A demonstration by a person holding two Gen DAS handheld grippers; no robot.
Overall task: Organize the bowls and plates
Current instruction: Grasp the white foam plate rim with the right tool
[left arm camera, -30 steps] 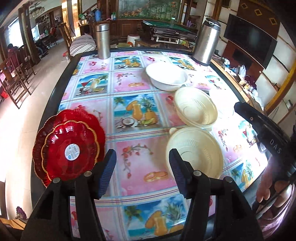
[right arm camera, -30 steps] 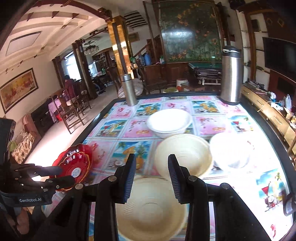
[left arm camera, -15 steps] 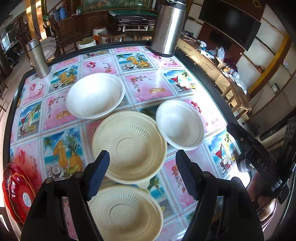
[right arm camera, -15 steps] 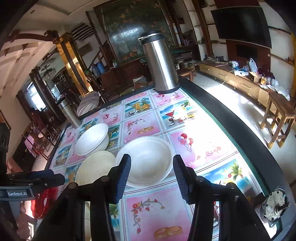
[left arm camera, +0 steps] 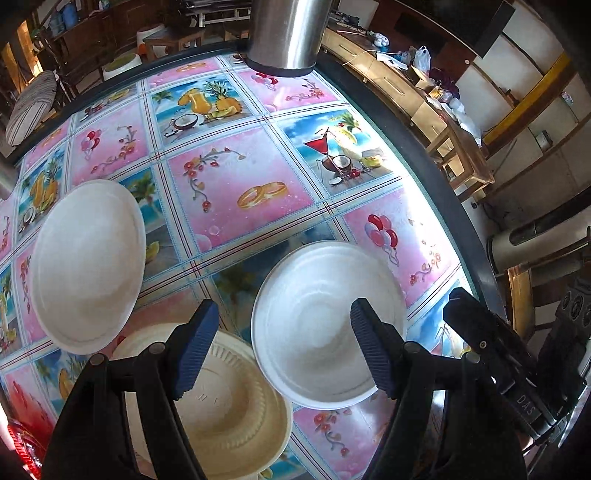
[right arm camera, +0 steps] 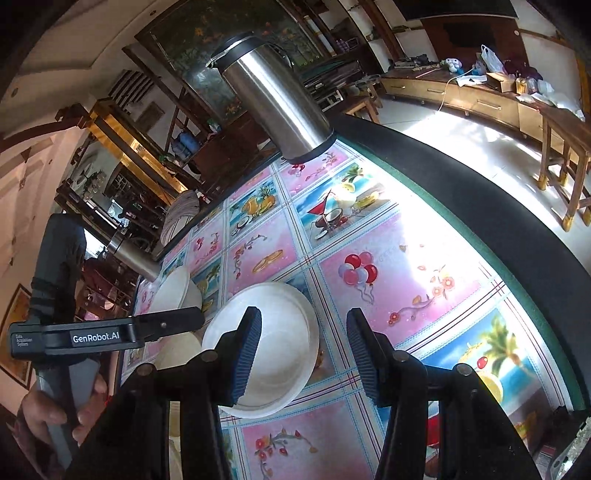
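A small white bowl [left arm camera: 325, 328] [right arm camera: 273, 347] sits on the patterned table near its right edge. My left gripper [left arm camera: 284, 350] hangs open over it, with the bowl's left rim between the blue pads and the right pad over the bowl's inside. My right gripper [right arm camera: 304, 354] is open too, its left pad over the bowl and the bowl's right rim between the pads. Nothing is gripped. A bigger white bowl [left arm camera: 86, 262] [right arm camera: 173, 291] lies to the left. A cream ribbed bowl [left arm camera: 221, 406] sits close below it. A red plate [left arm camera: 22, 443] shows at the bottom left corner.
A tall steel flask [left arm camera: 284, 33] [right arm camera: 273, 96] stands at the table's far edge, and a smaller one [right arm camera: 133, 254] at the far left. The table's dark rim [right arm camera: 480, 206] curves close on the right. A hand [right arm camera: 44, 410] holds the left gripper's handle.
Both views have swept right across the table, away from the red plates and cream bowls, and closed in on the small white bowl. Both grippers' jaws stand wider than a second ago.
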